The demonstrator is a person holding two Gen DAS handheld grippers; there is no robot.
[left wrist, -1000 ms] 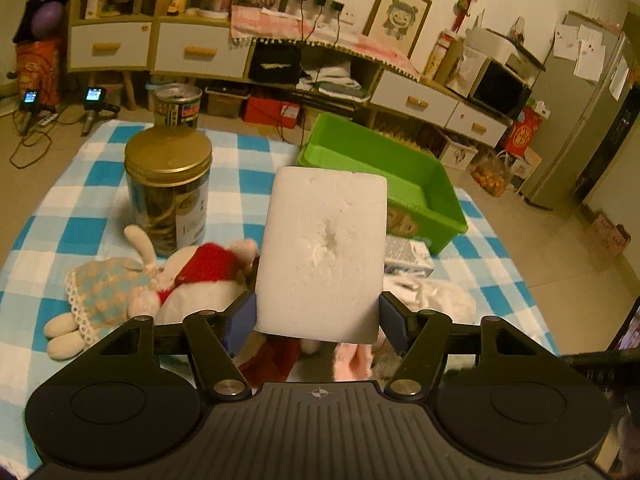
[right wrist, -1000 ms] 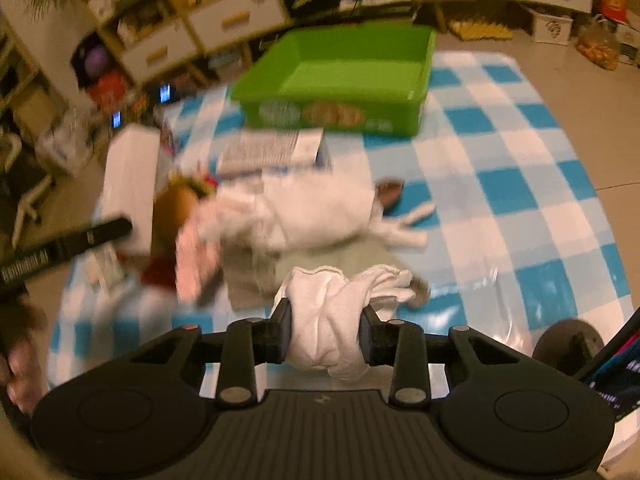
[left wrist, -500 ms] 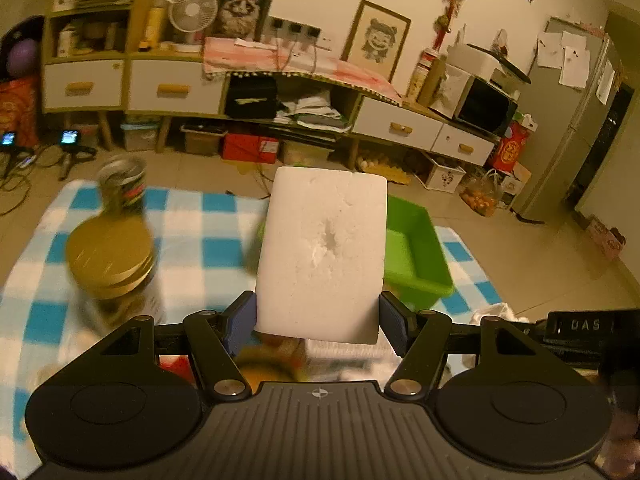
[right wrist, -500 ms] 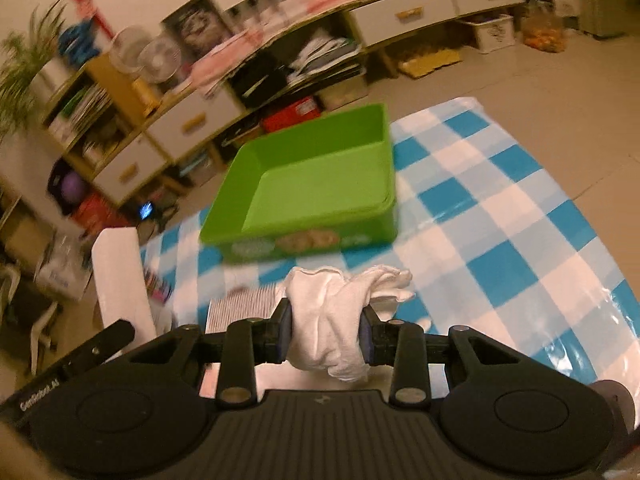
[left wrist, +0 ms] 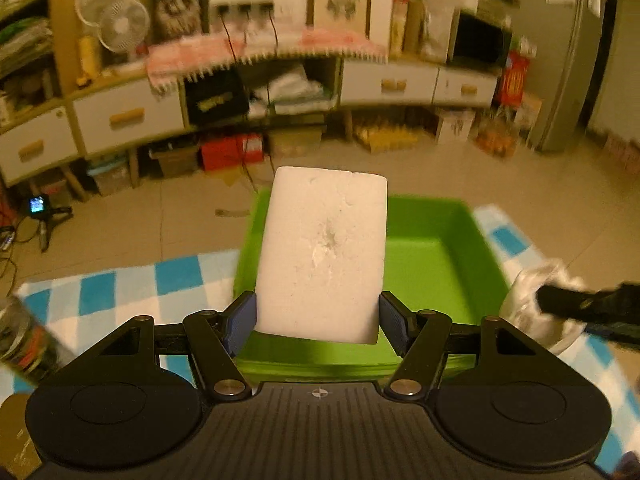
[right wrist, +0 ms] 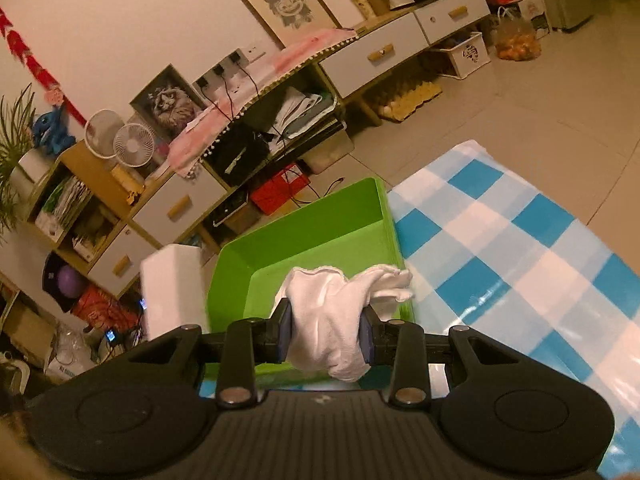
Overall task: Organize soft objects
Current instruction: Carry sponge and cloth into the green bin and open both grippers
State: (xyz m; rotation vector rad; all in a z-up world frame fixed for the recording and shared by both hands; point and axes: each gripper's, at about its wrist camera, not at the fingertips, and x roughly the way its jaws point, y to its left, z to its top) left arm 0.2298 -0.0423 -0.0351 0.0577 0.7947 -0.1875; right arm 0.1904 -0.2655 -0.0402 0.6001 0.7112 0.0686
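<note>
Both claws now carried across from the toy-strewn middle of the cloth to the bin, the earlier jar and plush gone from the left view

Left claw (left wrist: 318, 316): clamped half-wide on a white foam block (left wrist: 324, 252), blue pads (left wrist: 240, 320) pressed against its lower sides, block standing up and away from the camera, dented near its middle. Held above the near wall of the green bin (left wrist: 436, 264), covering much of the bin's left part in this view. Blurred can (left wrist: 18, 340) at the lower left edge on the checked cloth (left wrist: 132, 284)

Right claw (right wrist: 326, 334): nearly closed, squeezing a bunched white cloth glove (right wrist: 340, 312), fingers of the glove flopping out to the right. Held over the bin's (right wrist: 304, 240) near end, bin empty inside where visible. Foam block (right wrist: 172, 292) just left of the bin wall in the right view; glove (left wrist: 536, 300) at the bin's right rim in the left view, with the right claw's black finger in front of it

Beyond the bin: tiled floor, then a low cabinet (right wrist: 384, 56) with white drawers, two small fans (right wrist: 120, 140), framed pictures on the wall
</note>
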